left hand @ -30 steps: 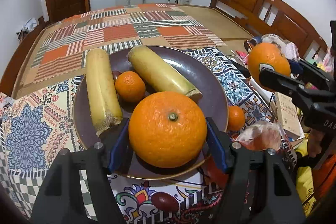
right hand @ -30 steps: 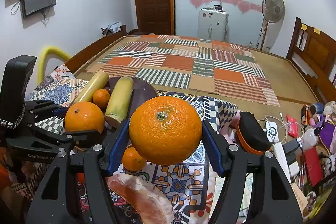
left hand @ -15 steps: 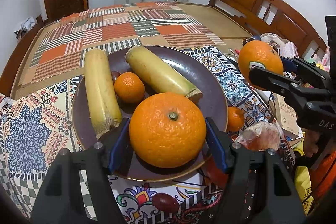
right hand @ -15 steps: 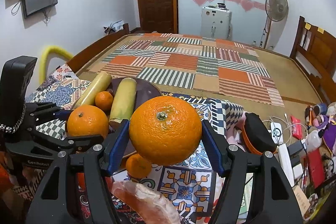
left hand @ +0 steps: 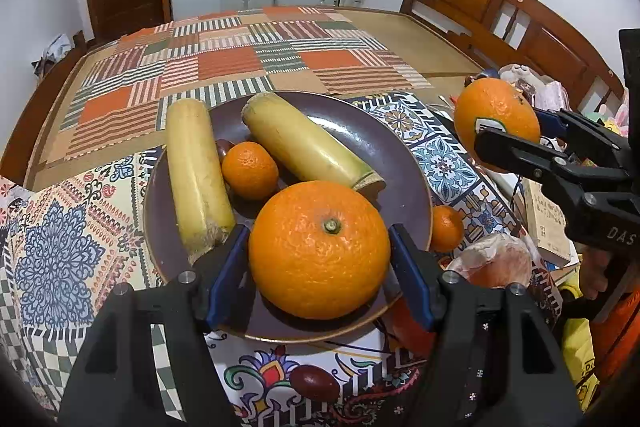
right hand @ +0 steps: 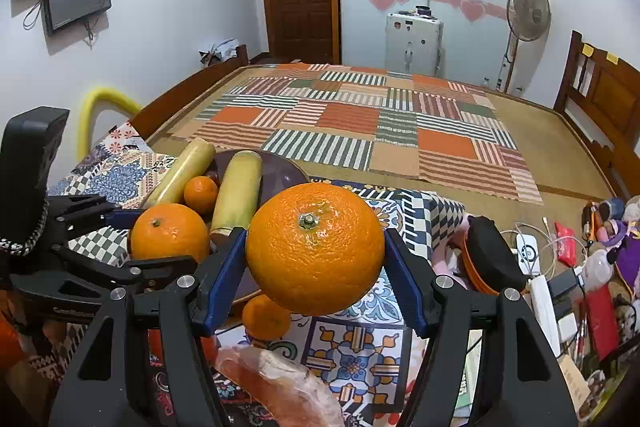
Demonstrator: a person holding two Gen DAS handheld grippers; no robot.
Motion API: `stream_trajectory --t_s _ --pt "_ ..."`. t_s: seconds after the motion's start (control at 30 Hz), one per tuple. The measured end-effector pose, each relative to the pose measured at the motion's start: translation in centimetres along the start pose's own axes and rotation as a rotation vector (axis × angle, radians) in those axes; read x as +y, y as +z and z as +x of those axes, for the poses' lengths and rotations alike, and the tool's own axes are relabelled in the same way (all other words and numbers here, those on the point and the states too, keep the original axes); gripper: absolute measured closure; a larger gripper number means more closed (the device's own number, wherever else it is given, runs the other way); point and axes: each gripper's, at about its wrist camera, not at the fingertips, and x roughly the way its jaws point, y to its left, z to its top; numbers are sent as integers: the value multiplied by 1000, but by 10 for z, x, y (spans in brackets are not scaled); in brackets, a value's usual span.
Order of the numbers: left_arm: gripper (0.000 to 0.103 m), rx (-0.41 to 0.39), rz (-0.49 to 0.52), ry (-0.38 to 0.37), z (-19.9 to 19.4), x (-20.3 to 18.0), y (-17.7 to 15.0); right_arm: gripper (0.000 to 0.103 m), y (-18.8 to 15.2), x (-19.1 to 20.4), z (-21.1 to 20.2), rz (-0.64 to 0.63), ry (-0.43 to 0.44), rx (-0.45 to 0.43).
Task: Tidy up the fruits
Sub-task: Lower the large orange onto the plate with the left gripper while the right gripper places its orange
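My left gripper is shut on a large orange at the near rim of a dark brown plate. On the plate lie two pale yellow stalk pieces and a small mandarin. My right gripper is shut on a second large orange, held in the air above the patterned cloth to the right of the plate. That stickered orange also shows in the left wrist view.
Off the plate lie another small mandarin, a dark red oval fruit and a bagged piece of pink peeled fruit. Cables, chargers and small clutter crowd the right side. A patchwork mat stretches behind.
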Motion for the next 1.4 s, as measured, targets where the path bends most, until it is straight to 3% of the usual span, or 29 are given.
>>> stream_trajectory --t_s 0.1,0.23,0.47,0.6,0.93,1.3,1.4 --pt "33 -32 25 17 -8 -2 -1 39 0 -2 -1 0 -1 0" --pt "20 -132 34 51 -32 -3 6 39 1 -2 2 6 5 3" --pt "19 -227 2 134 -56 21 8 39 10 3 18 5 26 17" --pt "19 -231 -25 181 -54 39 6 39 20 8 34 -3 27 36" --pt "19 -229 -110 185 -52 78 -6 39 37 25 77 -49 25 114" --pt "19 -241 -92 181 -52 76 -15 38 41 23 92 8 64 184" --pt "19 -244 -68 193 -52 70 -17 37 42 27 91 -25 38 183"
